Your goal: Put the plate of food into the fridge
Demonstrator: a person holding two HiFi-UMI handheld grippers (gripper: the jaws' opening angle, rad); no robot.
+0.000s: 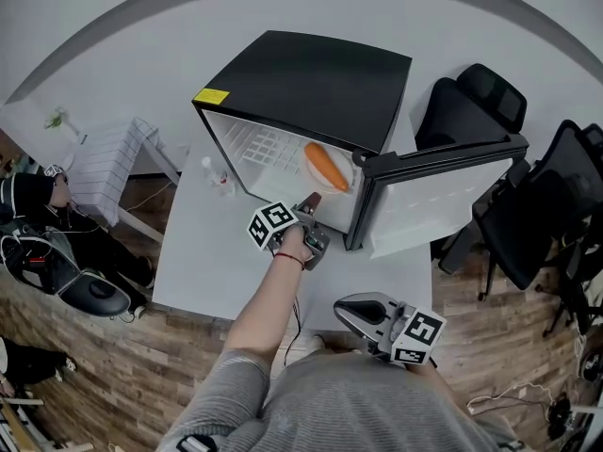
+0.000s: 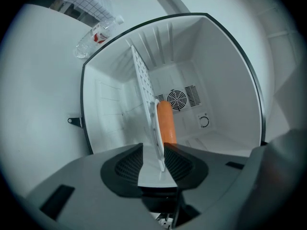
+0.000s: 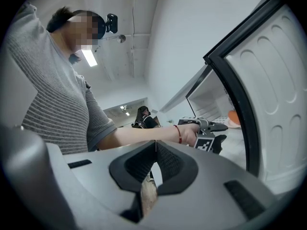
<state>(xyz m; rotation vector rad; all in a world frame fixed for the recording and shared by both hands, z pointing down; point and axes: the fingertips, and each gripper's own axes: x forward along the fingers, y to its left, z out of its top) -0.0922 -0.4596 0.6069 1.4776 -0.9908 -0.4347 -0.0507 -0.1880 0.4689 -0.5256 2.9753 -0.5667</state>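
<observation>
The left hand-held gripper (image 2: 153, 150) stands wide at mid-frame in the head view, with the plate (image 2: 158, 135) rim between its jaws but not clamped. The plate lies on the shelf (image 2: 140, 75) inside the open fridge (image 1: 301, 83) and carries orange food (image 2: 166, 121). At lower right, the right hand-held gripper (image 3: 155, 145) is closed and empty, near the desk (image 1: 203, 252) edge.

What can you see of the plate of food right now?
The plate is white and shallow and carries one long orange piece of food. It lies inside the open fridge, apparently flat on the white grid shelf, towards the door's hinge side. Its near rim sits between the open jaws of the left claw, which are not clamping it.
</observation>
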